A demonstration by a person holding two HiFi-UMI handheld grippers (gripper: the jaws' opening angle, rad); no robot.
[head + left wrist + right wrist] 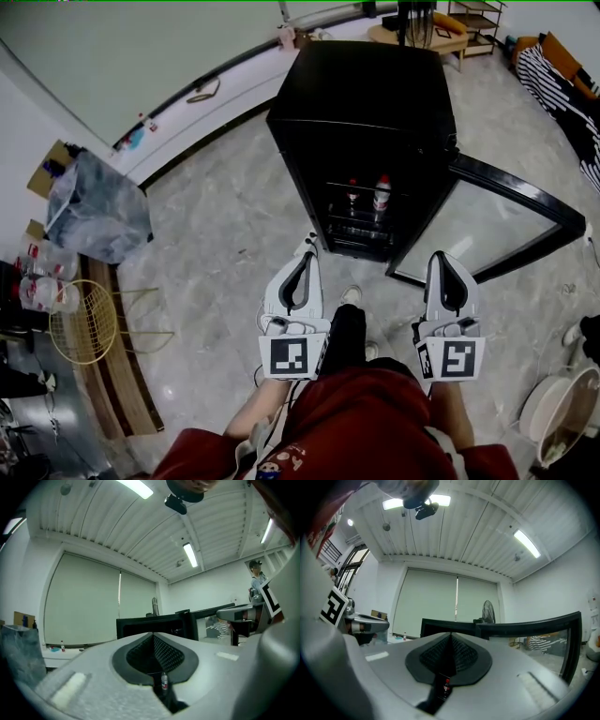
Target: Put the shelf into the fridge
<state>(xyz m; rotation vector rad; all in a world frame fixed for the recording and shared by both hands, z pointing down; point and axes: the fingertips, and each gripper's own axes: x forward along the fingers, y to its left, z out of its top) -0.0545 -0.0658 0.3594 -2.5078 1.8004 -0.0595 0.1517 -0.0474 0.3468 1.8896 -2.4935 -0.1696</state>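
We look steeply down at a black fridge point(375, 103) on a pale marble floor. Its glass door point(506, 220) is swung wide open toward three o'clock.

We hold both tongs level, pointing at twelve o'clock toward the open cabinet. The left gripper point(307, 248) has its jaws pressed together with nothing between them; its own view shows the dark ribbed pads point(161, 651) meeting along one line. The right gripper point(441, 260) is likewise closed and empty.

The only shelf point(361, 225) we can find is a thin dark wire rack already inside the fridge, low in the cabinet. Two bottles point(382, 192) with red markings stand upright in there, apparently on it. No loose shelf shows on the floor or in either tong.

The rack lies at twelve o'clock from the left gripper and at about eleven o'clock from the right. Its long axis runs across us, nine to three o'clock. The left gripper looks nearer the opening, while the right sits near the door's free edge.
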